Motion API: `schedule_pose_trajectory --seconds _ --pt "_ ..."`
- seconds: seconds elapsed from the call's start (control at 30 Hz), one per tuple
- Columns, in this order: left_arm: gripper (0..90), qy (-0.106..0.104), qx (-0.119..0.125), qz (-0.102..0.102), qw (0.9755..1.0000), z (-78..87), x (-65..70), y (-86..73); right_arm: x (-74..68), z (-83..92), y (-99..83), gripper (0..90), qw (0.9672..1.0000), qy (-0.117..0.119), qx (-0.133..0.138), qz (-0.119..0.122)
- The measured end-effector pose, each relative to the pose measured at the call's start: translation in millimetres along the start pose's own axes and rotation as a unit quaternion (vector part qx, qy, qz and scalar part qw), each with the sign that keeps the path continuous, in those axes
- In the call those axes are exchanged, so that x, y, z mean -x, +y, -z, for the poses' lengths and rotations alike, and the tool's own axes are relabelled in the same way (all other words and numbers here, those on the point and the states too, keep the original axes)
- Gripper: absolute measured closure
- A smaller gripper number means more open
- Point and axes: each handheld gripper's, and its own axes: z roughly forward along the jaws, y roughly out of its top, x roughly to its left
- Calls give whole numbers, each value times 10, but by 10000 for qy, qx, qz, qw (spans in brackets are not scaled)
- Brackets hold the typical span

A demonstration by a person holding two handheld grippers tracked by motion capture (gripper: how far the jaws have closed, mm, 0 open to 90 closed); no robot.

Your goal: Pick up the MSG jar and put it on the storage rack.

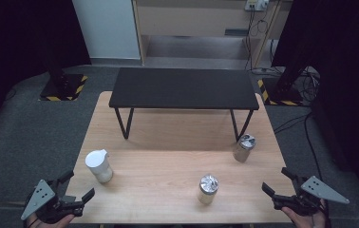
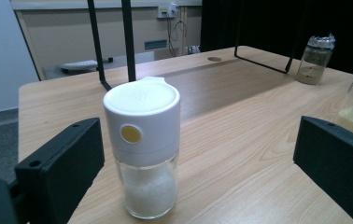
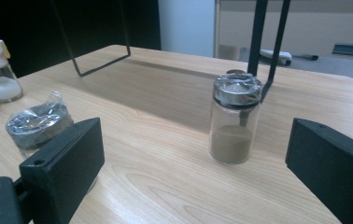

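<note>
Three glass jars on the wooden table (image 1: 168,142), all upright, long axes vertical: one white-capped jar (image 1: 99,166) of white grains near the left edge; two foil-topped jars (image 1: 208,188) (image 1: 244,147) right of centre. One black low stand (image 1: 184,89) at the back. Two grippers — left gripper (image 1: 75,186) and right gripper (image 1: 276,183) — at the near corners, jaws wide apart, holding nothing, aimed inward over the table.

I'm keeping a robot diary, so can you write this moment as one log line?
left gripper: open, facing white-capped jar | right gripper: open, facing foil-topped jar | middle jar: untouched | nothing held
</note>
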Motion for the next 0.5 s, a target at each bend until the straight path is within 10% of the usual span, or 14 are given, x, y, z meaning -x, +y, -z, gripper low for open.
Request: schedule_pose_trajectory --seconds 0.5 --pt "10 -182 -15 -56 9998 14 -20 43 -3 53 27 46 9999 -2 -137 -75"
